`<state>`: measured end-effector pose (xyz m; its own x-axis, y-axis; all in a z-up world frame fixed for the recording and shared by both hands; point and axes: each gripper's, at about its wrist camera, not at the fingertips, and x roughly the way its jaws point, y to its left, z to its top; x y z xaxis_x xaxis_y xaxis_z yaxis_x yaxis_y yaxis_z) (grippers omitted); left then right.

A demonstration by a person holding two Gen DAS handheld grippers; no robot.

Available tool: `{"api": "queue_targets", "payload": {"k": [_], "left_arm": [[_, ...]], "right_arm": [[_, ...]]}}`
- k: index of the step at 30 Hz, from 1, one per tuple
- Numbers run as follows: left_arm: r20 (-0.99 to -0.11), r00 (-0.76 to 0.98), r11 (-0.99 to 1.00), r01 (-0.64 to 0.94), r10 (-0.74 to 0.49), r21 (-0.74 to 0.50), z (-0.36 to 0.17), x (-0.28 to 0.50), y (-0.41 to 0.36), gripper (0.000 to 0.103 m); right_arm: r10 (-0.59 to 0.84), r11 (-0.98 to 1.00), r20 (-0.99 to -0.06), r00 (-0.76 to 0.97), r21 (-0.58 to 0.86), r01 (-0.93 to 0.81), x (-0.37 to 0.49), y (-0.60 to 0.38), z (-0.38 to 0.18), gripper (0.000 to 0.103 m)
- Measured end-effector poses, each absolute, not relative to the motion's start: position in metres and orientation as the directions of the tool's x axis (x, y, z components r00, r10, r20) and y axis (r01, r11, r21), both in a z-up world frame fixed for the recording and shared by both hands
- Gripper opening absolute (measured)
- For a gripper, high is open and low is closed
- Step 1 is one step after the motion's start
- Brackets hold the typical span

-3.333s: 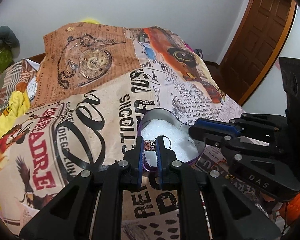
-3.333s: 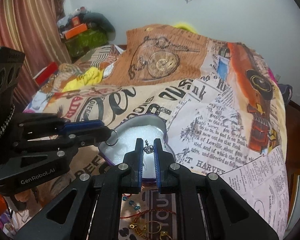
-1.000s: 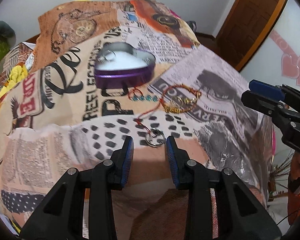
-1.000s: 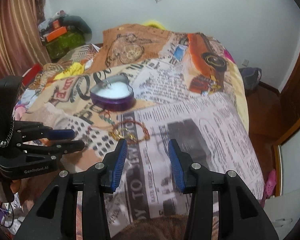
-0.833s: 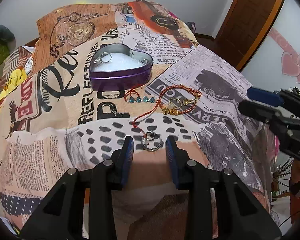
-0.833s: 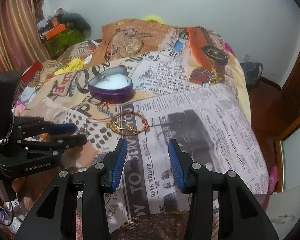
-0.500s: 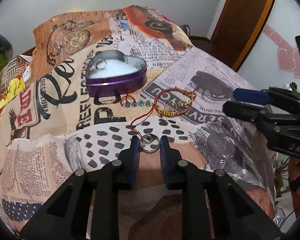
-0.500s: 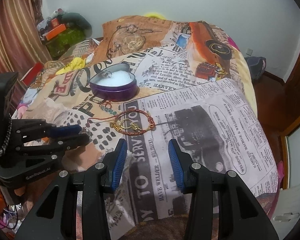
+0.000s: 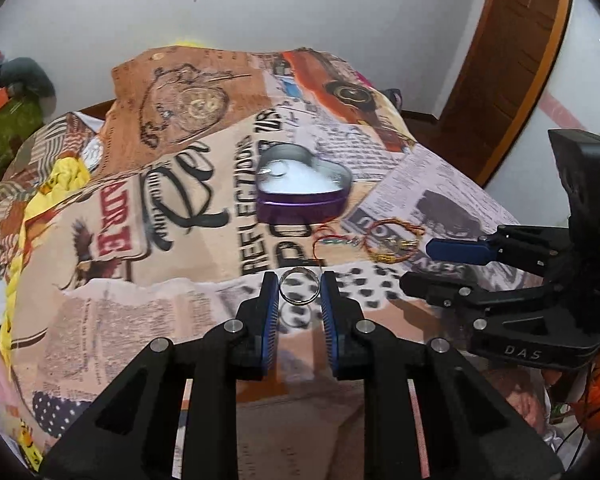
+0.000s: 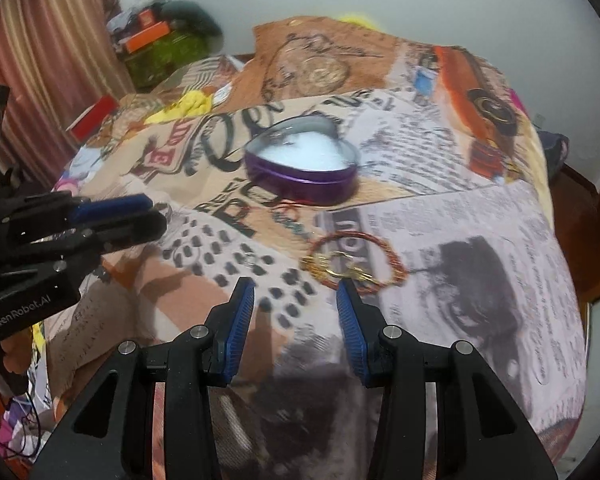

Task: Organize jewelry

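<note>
The small pieces lying in the tin [image 9: 303, 190] are smeared by motion blur (only a loop near its left lobe can be made out). The beaded thread [image 10: 288, 222] is blurred in both views, and its beads cannot be counted. The gold charms on the bracelet [image 10: 354, 262] are too small to be identified. The right gripper [image 9: 440, 264] is cut off by the frame edge

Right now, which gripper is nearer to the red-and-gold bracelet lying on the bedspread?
Right. The right gripper, open, has a fingertip beside the red-and-gold bracelet. The left gripper, shut on a silver ring, sits farther off to the bracelet's left.
</note>
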<state>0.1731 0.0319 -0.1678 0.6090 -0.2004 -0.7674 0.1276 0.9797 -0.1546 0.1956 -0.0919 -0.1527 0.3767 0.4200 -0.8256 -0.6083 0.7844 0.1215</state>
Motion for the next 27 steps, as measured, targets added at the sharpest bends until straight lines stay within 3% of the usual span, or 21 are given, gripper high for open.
{"api": "queue_targets", "payload": {"k": [8, 12, 17, 27], "left_arm": [[-0.776, 0.600, 0.980, 0.096, -0.196, -0.173, -0.183, 0.174, 0.051, 0.020], [-0.777, 0.597, 0.979, 0.098, -0.200, -0.177, -0.189, 0.177, 0.053, 0.020], [-0.776, 0.596, 0.978, 0.093, -0.207, -0.189, -0.193, 0.179, 0.055, 0.020], [-0.762, 0.616, 0.979, 0.096, -0.202, -0.182, -0.181, 0.181, 0.052, 0.020]], "right_arm": [[0.423, 0.736, -0.846, 0.325, 0.112, -0.668, 0.204, -0.059, -0.163, 0.039], [0.406, 0.722, -0.864, 0.297, 0.104, -0.684, 0.210, -0.050, -0.169, 0.021], [0.406, 0.707, -0.871, 0.276, 0.108, -0.699, 0.209, -0.047, -0.175, 0.010], [0.419, 0.732, -0.847, 0.328, 0.102, -0.674, 0.209, -0.053, -0.161, 0.009]]}}
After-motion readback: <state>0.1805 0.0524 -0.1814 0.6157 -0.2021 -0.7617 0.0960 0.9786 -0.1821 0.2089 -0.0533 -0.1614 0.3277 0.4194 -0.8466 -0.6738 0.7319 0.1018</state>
